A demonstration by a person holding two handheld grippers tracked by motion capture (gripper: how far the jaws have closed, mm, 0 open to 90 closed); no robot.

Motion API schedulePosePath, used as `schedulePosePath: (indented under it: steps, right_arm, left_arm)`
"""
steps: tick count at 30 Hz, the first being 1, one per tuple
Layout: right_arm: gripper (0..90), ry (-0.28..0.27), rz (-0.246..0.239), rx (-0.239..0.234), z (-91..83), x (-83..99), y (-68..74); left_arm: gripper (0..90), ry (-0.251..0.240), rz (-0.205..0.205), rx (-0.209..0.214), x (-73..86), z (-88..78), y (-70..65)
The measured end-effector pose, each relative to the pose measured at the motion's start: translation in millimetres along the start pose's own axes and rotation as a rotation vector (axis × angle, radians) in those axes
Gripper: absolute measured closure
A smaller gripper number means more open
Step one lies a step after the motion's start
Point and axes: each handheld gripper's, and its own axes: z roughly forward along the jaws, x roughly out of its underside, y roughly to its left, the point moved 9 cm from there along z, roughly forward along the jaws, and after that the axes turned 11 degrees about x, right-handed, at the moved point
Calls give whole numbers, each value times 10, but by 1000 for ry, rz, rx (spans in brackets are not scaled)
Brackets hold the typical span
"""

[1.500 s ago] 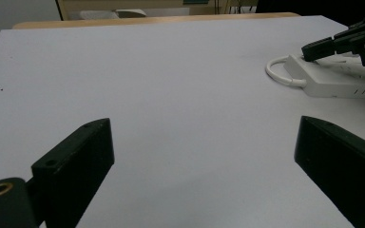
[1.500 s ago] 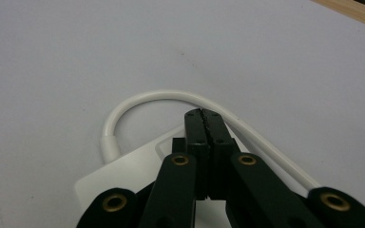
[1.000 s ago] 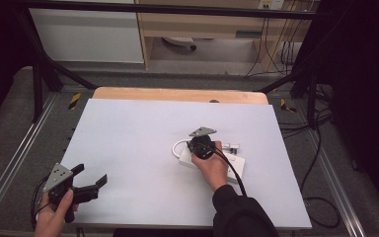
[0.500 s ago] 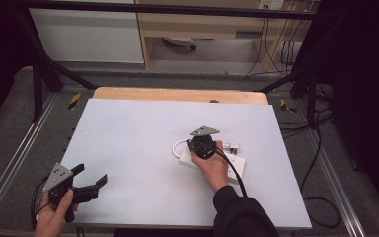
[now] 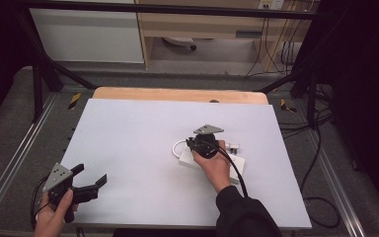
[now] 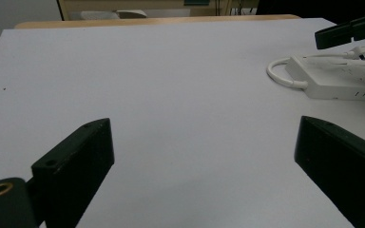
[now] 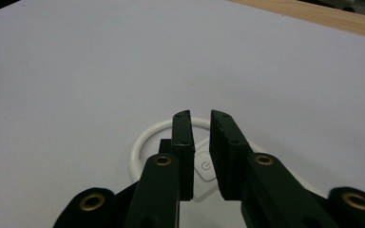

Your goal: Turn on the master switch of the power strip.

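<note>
Meanwhile, the right tool [image 7: 200, 116], jaws just parting to a narrow empty gap, hovers over the power button of a white plastic power strip [image 5: 234, 165] lying right of centre on the white desk [image 5: 138, 138]; the left tool [image 5: 90, 180] rests wide open, well apart.

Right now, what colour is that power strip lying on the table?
White, cord included. The power strip shows best in the left gripper view.

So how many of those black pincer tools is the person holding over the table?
2. The left gripper is at the table's near left corner, fingers wide apart. The right gripper is right of centre, above the white power strip, fingers narrowly parted.
</note>
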Motion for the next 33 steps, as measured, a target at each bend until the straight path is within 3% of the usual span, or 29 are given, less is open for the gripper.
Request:
schedulePosePath:
  steps: [7,17,27,33]
  right_arm:
    - [638,-5,30,-7,-60,-40,-30]
    - [345,13,68,-1,-99,-56,-106]
    - [110,35,95,-4,-136,-50,-144]
    - [45,28,83,15,-215,-76,-170]
  left_arm:
    - [59,-1,3,1,-2,-1,-4]
    - [58,1,2,1,1,2,-8]
    - [58,2,3,2,3,-3,-7]
    - [58,1,-7,-2,7,-14,13]
